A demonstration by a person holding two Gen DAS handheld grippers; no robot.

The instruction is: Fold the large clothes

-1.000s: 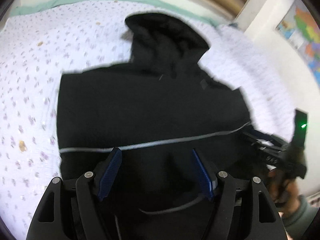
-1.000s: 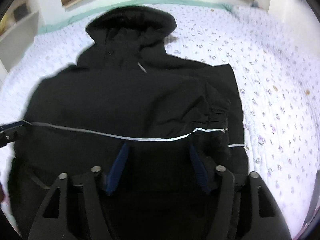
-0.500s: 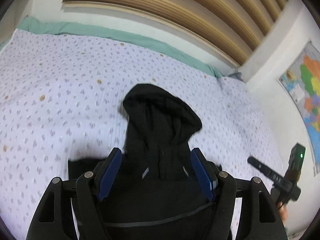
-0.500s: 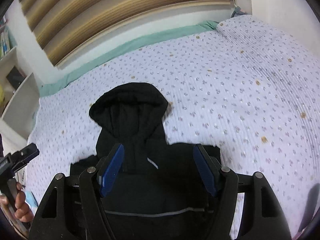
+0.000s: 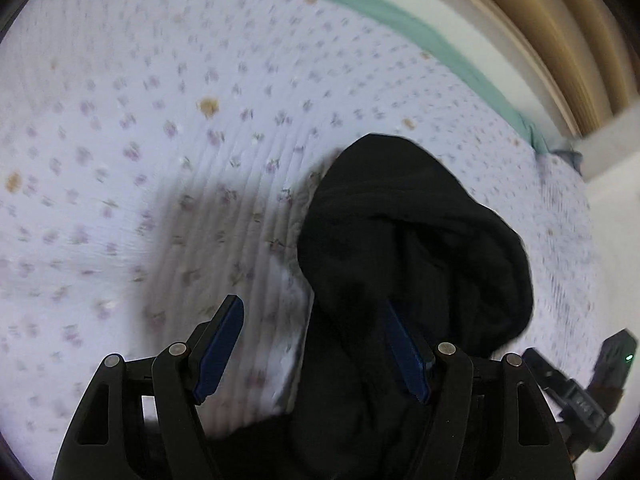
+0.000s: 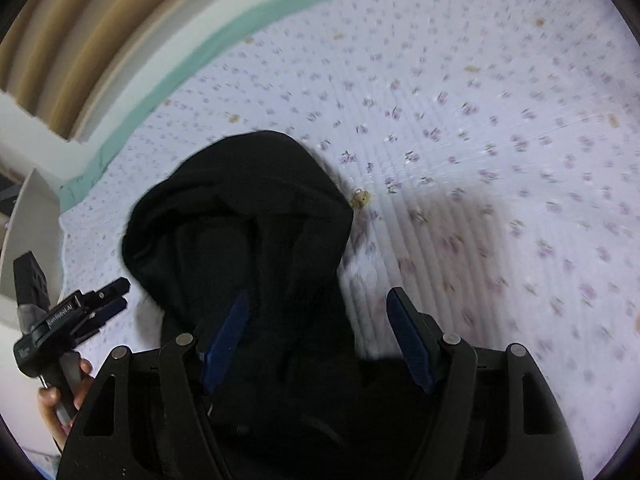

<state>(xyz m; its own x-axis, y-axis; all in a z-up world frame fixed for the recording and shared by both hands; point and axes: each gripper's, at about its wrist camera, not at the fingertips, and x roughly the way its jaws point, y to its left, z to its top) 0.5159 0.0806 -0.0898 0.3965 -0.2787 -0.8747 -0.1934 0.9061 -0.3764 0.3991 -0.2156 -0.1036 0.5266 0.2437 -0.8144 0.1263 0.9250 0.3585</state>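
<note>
A black hooded jacket lies on the bed, hood (image 5: 416, 248) pointing to the headboard; the hood also shows in the right wrist view (image 6: 240, 224). My left gripper (image 5: 312, 344) is open and empty, hovering over the hood's left edge, its right finger over black cloth and its left over the sheet. My right gripper (image 6: 316, 336) is open and empty over the hood's right edge. Each gripper shows in the other's view: the right one (image 5: 576, 396) at the lower right, the left one (image 6: 72, 312) at the lower left. The jacket's body is mostly hidden below both grippers.
The bed has a white sheet with small purple flowers (image 5: 160, 120) and a green edge (image 6: 224, 36) at the far side. A wooden slatted headboard (image 5: 560, 20) and a white wall stand behind. A white shelf edge (image 6: 24, 232) is at the left.
Both grippers have moved forward from the jacket's body up to the hood and dropped closer to it. Both stayed open. The reflective stripe has gone out of view.
</note>
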